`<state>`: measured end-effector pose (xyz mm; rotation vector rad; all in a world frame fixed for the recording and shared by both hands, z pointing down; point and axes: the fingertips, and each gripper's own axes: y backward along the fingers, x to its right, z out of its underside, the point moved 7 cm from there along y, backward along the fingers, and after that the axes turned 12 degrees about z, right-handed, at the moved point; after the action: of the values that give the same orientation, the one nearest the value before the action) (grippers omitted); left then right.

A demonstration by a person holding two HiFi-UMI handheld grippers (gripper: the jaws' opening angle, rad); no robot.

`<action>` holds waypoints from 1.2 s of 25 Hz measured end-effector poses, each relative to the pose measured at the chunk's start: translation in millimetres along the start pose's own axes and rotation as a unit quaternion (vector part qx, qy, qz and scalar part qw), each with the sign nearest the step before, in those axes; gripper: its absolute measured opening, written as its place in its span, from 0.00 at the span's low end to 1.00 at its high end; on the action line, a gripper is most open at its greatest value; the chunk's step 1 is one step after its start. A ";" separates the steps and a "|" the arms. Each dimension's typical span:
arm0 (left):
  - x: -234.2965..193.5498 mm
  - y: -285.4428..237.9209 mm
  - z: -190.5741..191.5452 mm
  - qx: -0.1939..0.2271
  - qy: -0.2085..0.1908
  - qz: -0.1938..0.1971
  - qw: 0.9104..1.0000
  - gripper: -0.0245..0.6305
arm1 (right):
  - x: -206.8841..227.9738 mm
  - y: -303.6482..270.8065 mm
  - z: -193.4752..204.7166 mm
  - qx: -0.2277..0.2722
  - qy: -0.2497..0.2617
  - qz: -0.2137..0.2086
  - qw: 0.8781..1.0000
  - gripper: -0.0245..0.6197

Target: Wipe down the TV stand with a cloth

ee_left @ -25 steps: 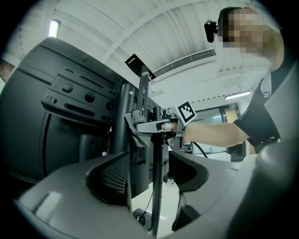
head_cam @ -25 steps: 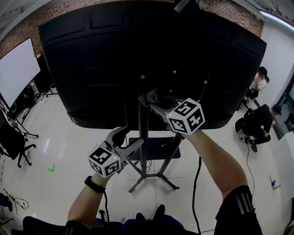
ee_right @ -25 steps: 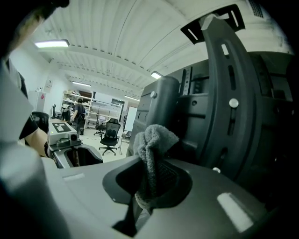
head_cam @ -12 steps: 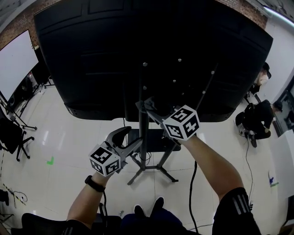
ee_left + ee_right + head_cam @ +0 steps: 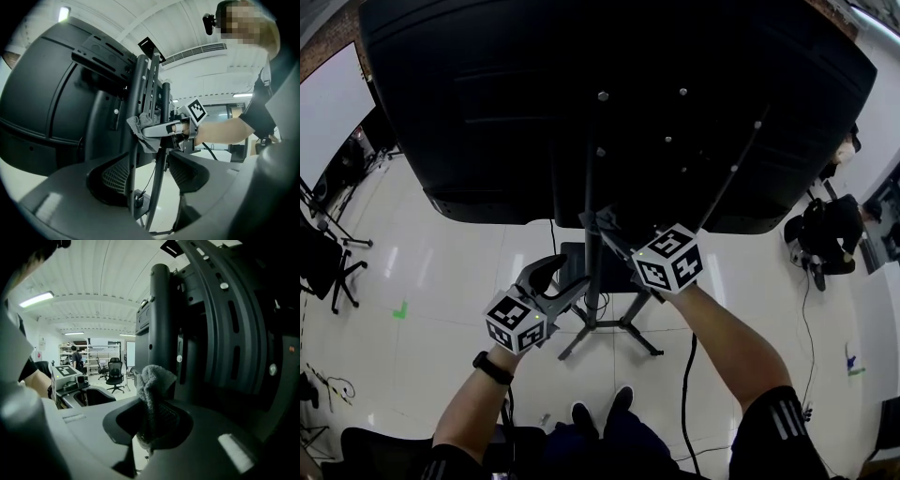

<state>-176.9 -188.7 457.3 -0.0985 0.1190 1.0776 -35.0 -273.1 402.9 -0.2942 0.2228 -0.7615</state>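
right gripper view — right claw [image 5: 153,426] pinching cloth [image 5: 154,383], against stand post [image 5: 160,319] edge

The TV [image 5: 487,112] runs off the top edge of the head view. Its black back swallows the upper part of the stand [image 5: 592,309], so the pole's top cannot be traced there. The stand's base plate is half covered by the left gripper [image 5: 567,278]. In the right gripper view, the lower end of the cloth [image 5: 153,380] drops out of sight between the jaws of the right gripper [image 5: 150,425]. In the head view the cloth is only a tiny grey scrap. At the far right a person [image 5: 820,244] is too small to make out. At the left a whiteboard [image 5: 328,112] is cut by the edge.
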 end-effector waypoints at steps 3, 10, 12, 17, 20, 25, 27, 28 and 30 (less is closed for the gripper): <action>-3.9 -2.5 17.3 -0.011 0.007 -0.001 1.000 0.48 | -2.4 -7.9 23.7 -0.014 -0.008 -0.002 1.000 0.09; -13.6 -10.3 59.0 -0.033 0.024 -0.007 0.999 0.48 | -7.7 -26.8 78.8 -0.042 -0.032 -0.004 0.999 0.09; -16.7 -12.1 71.9 -0.039 0.029 -0.008 0.999 0.48 | -10.0 -33.7 94.6 -0.051 -0.039 -0.006 0.998 0.09; -27.3 -15.9 106.8 -0.053 0.048 -0.015 0.997 0.48 | -14.0 -48.6 134.3 -0.070 -0.050 -0.008 0.996 0.09; -34.8 -19.4 127.0 -0.060 0.058 -0.016 0.996 0.48 | -15.3 -58.1 157.0 -0.079 -0.055 -0.008 0.995 0.09; -43.0 -26.3 165.2 -0.082 0.071 -0.011 0.994 0.48 | -19.4 -73.5 195.9 -0.099 -0.064 -0.010 0.993 0.09; -46.8 -28.2 182.1 -0.091 0.080 -0.012 0.993 0.48 | -21.2 -80.0 213.1 -0.109 -0.071 -0.010 0.991 0.09; -48.8 -28.8 190.7 -0.094 0.085 -0.012 0.992 0.48 | -22.2 -83.5 222.1 -0.115 -0.076 -0.010 0.990 0.09; -52.3 -29.2 208.9 -0.100 0.096 -0.014 0.990 0.48 | -24.9 -90.3 239.8 -0.124 -0.085 -0.009 0.989 0.09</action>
<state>-165.4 -219.2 672.2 -0.3841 0.1819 1.0482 -38.0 -274.3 660.4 -0.5956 0.1540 -0.7235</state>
